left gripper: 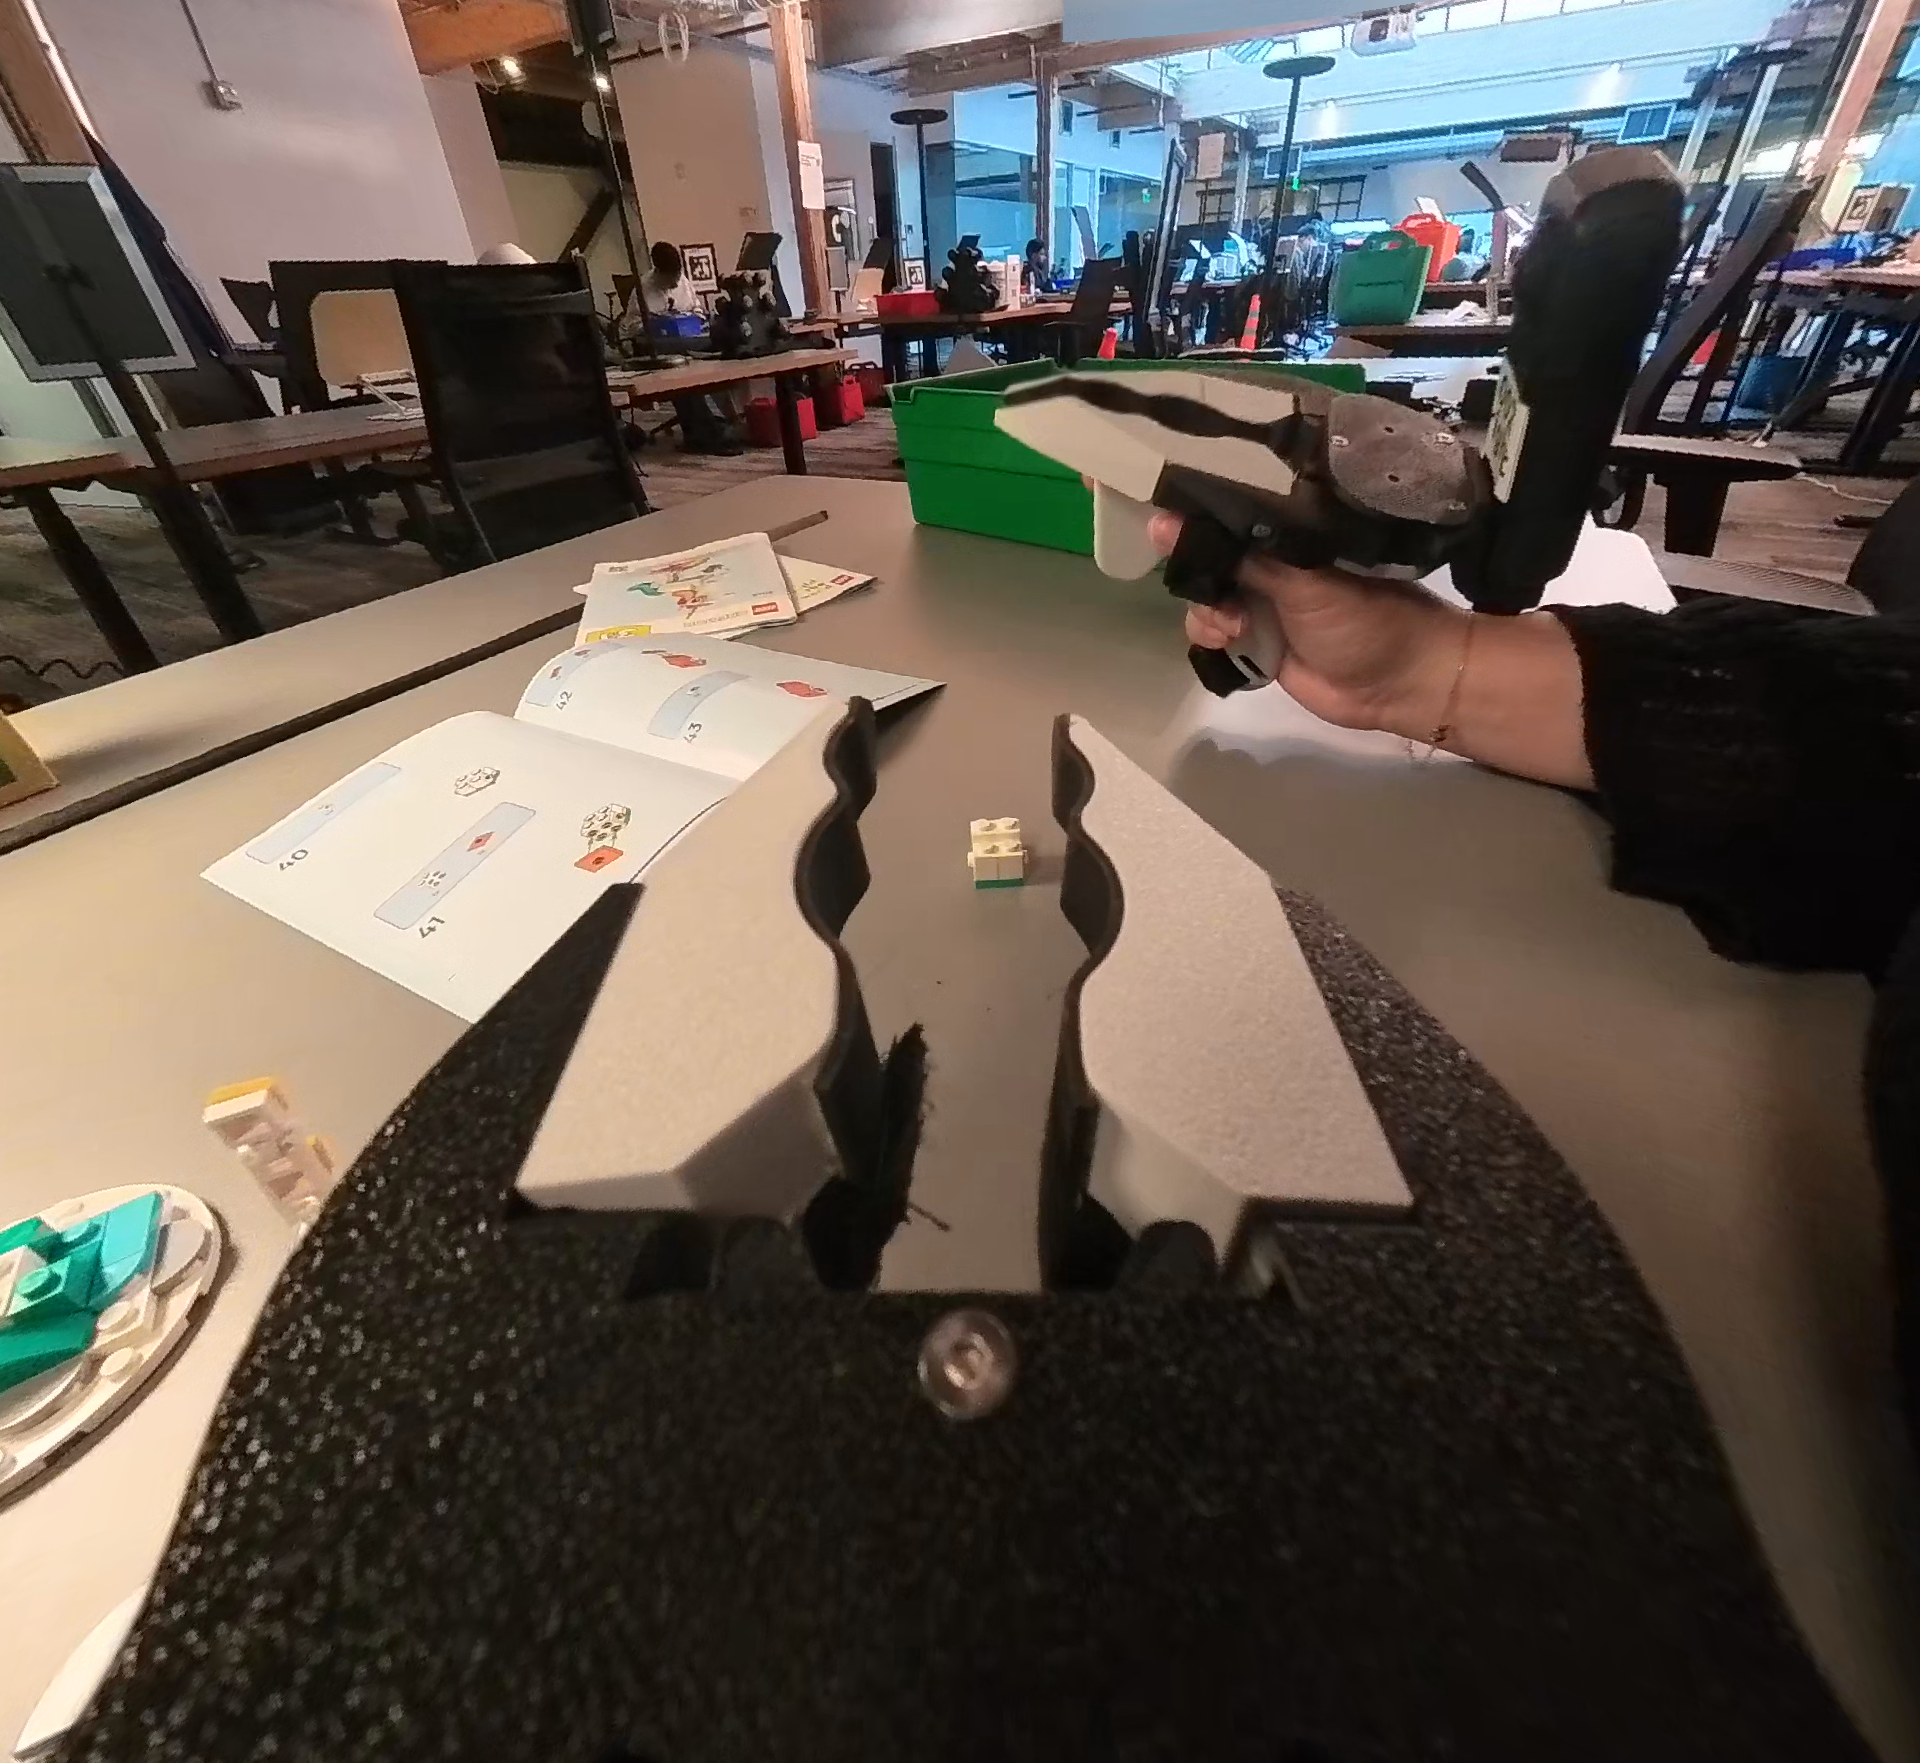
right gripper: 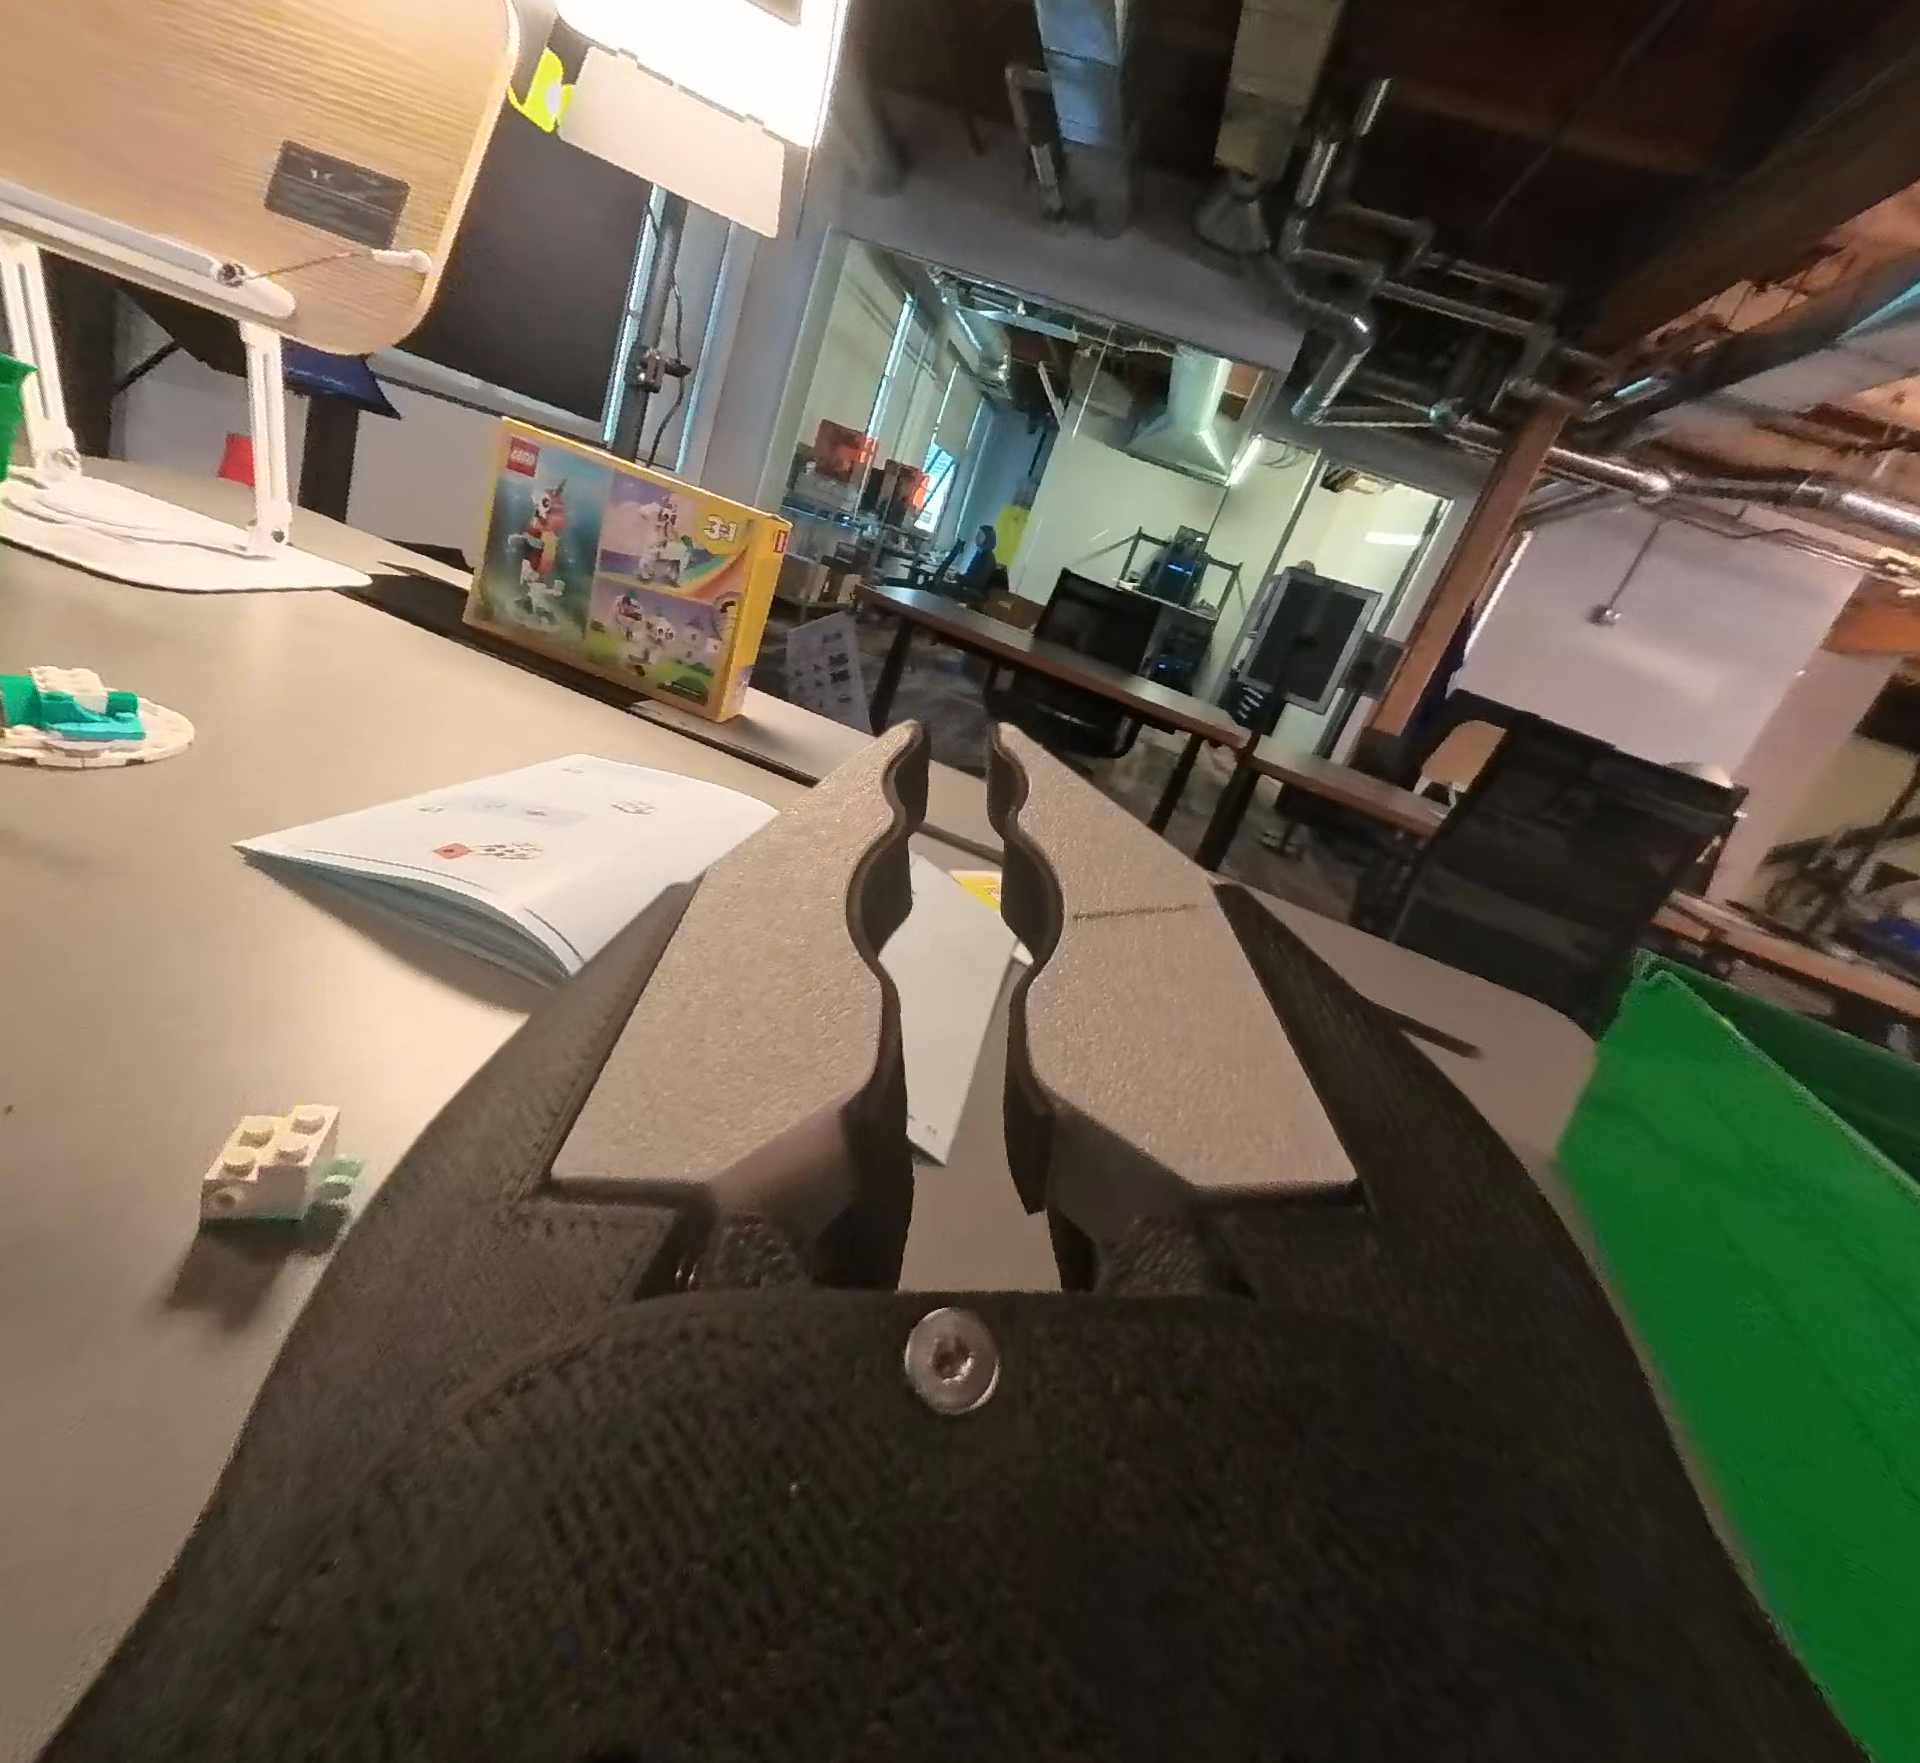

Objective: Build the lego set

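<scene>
A small white brick stack with a green bottom (left gripper: 1000,851) stands on the grey table (left gripper: 1039,591), between the fingers of my left gripper (left gripper: 961,726), which is open and empty. The stack also shows at the lower left of the right wrist view (right gripper: 272,1160). My right gripper (right gripper: 958,742) is empty, with only a narrow gap between its fingers. A hand holds it in the air above the table, in front of the green bin, as the left wrist view (left gripper: 1013,414) shows. A round white base with teal bricks (left gripper: 94,1298) lies at the left and also shows in the right wrist view (right gripper: 73,705).
An open instruction booklet (left gripper: 468,840) lies left of the left gripper, with more booklets (left gripper: 686,591) behind it. A white and yellow brick piece (left gripper: 272,1147) lies near the round base. A green bin (right gripper: 1745,1246) stands at the right. The set's yellow box (right gripper: 623,570) stands at the table's far edge. Tip to tip, the grippers are about 20 cm apart.
</scene>
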Action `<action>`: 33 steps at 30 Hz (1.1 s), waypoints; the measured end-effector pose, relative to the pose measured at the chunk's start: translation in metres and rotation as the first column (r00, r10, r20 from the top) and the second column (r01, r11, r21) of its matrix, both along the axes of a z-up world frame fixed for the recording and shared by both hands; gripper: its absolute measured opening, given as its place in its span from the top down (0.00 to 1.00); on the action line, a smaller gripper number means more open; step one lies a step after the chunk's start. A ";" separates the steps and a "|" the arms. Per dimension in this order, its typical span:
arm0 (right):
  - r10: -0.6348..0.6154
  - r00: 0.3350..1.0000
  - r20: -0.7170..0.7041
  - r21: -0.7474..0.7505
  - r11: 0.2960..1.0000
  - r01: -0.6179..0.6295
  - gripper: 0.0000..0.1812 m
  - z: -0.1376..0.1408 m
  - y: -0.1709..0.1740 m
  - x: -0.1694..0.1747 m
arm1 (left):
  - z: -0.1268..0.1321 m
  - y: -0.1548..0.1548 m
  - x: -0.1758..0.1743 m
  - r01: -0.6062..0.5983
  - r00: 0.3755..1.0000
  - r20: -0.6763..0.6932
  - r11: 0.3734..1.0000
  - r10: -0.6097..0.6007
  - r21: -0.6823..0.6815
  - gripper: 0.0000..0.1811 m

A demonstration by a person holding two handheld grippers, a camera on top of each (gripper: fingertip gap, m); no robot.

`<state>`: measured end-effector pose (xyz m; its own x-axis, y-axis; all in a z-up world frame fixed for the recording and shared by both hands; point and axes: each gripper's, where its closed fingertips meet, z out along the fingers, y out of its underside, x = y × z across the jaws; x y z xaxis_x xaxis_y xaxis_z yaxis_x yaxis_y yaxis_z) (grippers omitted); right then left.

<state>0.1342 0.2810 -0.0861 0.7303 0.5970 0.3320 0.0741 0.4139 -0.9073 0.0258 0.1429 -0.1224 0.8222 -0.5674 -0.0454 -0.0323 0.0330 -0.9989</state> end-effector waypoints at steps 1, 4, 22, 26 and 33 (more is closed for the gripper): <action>-0.002 1.000 0.002 -0.003 1.000 0.002 0.95 -0.001 0.001 0.000 | 0.000 0.000 0.000 0.000 1.000 0.002 1.000 0.000 -0.001 0.83; -0.001 1.000 0.003 -0.014 1.000 0.001 0.95 -0.003 0.002 0.000 | 0.000 0.000 -0.001 -0.001 1.000 0.008 1.000 0.001 -0.004 0.83; 0.413 0.895 0.171 -0.226 0.900 -0.373 0.92 -0.038 -0.041 -0.043 | 0.000 0.000 0.000 0.002 1.000 -0.001 1.000 -0.002 -0.002 0.83; 0.582 0.768 0.269 -0.432 0.785 -0.444 0.91 -0.069 -0.065 -0.051 | 0.000 0.000 0.000 0.002 1.000 -0.004 1.000 -0.002 -0.001 0.83; 0.669 0.675 0.312 -0.609 0.686 -0.399 0.87 -0.096 -0.078 -0.054 | 0.000 0.000 0.002 0.005 1.000 -0.014 1.000 -0.005 0.004 0.84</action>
<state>0.0803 0.2033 -0.1826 0.0481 0.9931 0.1065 0.4482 0.0738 -0.8909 0.0274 0.1424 -0.1229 0.8188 -0.5710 -0.0588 -0.0458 0.0372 -0.9983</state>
